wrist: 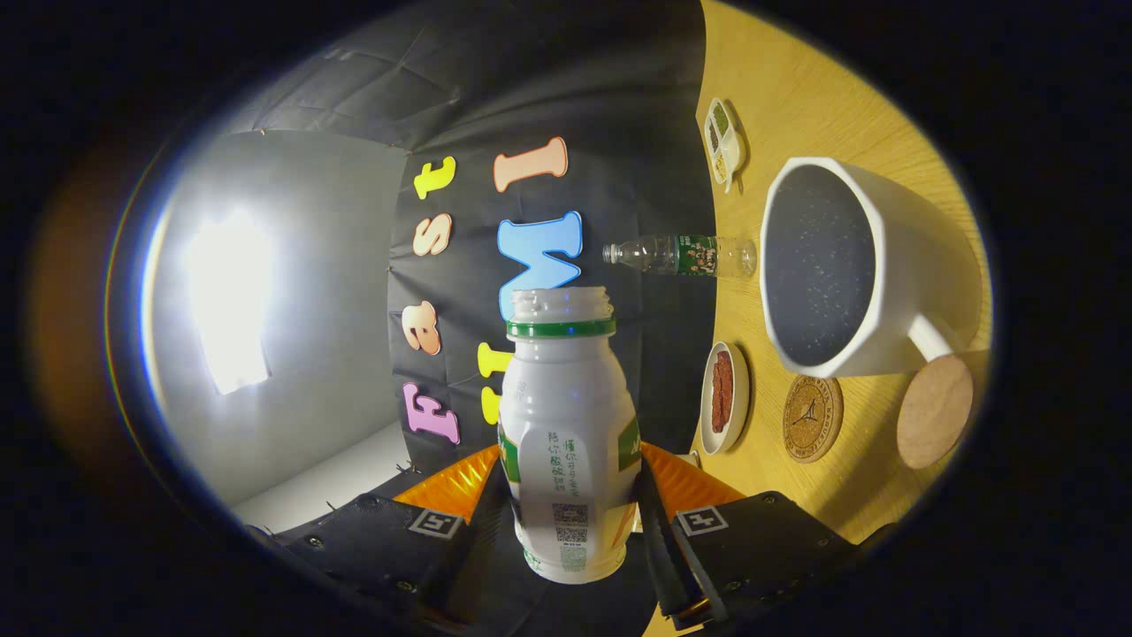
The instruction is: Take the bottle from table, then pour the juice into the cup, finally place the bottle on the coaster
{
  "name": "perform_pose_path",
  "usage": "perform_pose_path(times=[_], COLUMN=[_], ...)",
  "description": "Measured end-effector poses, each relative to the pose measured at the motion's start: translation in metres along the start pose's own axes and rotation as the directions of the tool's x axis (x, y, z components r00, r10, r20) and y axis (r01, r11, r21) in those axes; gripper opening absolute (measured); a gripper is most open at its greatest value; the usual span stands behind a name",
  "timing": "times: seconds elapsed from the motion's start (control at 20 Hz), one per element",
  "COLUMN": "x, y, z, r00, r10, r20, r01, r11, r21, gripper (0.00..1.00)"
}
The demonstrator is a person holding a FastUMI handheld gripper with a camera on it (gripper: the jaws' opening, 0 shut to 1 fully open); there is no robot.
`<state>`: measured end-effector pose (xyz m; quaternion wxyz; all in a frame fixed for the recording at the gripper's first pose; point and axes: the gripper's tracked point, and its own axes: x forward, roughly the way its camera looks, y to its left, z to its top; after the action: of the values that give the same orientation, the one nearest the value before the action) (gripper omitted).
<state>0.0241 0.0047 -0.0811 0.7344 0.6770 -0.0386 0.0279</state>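
Recording booth: black cloth wall point(619, 106), wooden table point(796, 80).

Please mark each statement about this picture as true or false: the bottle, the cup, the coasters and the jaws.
1. The jaws hold the white bottle, one finger on each side. True.
2. The white bottle still has its cap on. False: its mouth is open.
3. The cup is white with a handle. True.
4. A coaster already carries the white bottle. False: the bottle is in the gripper, off the table.
5. A clear water bottle stands beyond the cup. True.
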Motion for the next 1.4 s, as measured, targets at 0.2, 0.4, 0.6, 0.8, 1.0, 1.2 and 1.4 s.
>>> perform_pose_path(times=[0.2, 0.4, 0.6, 0.8, 1.0, 1.2, 1.4], x=[0.0015, 0.0016, 0.0036, 0.005, 0.0049, 0.005, 0.0043], y=[-0.0002, 0.0004, -0.001, -0.0017, -0.0015, 0.0002, 0.0014], z=[0.0024, 0.0022, 0.0028, 0.0012, 0.0011, 0.0021, 0.0014], r00=[1.0, 1.0, 1.0, 1.0, 1.0, 1.0, 0.999], r10=[0.009, 0.012, 0.016, 0.01, 0.012, 0.022, 0.03], r20=[0.008, 0.01, 0.015, 0.008, 0.005, 0.013, 0.013], r01=[-0.009, -0.013, -0.017, -0.011, -0.012, -0.024, -0.031], r11=[0.999, 0.998, 0.996, 0.994, 0.993, 0.992, 0.991], r21=[0.041, 0.069, 0.093, 0.106, 0.115, 0.125, 0.134], gripper=[0.73, 0.73, 0.73, 0.73, 0.73, 0.73, 0.73])
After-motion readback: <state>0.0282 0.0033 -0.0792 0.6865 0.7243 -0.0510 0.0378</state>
